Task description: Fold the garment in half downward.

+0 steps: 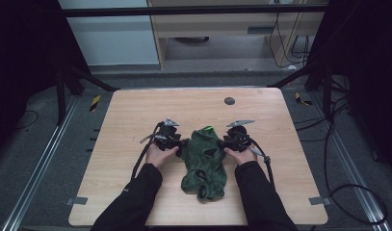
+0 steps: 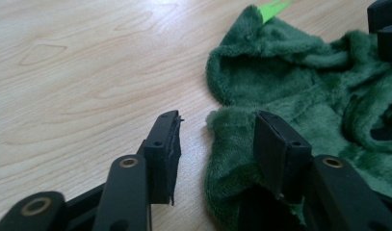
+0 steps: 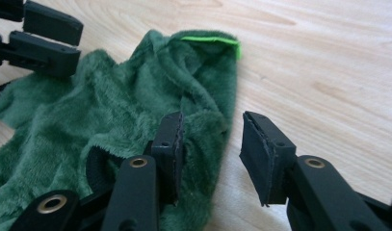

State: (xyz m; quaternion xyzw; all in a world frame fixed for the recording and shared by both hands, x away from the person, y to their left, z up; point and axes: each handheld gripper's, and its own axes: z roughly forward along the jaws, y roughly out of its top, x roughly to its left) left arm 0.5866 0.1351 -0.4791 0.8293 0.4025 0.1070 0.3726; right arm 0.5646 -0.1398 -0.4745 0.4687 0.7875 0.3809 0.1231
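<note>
Black jaws of the left gripper (image 2: pixel 215 144) stand spread astride one edge of the green fleece garment (image 1: pixel 203 161), crumpled at mid-table (image 1: pixel 136 110); the right gripper (image 3: pixel 210 144) straddles the opposite edge likewise, neither pinching yet, probably positioned to lift and spread it from both sides.

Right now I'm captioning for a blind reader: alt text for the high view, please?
Two hand-held grippers, left gripper and right gripper, flank a crumpled green plush garment on a wooden table, each at one edge of it.
</note>
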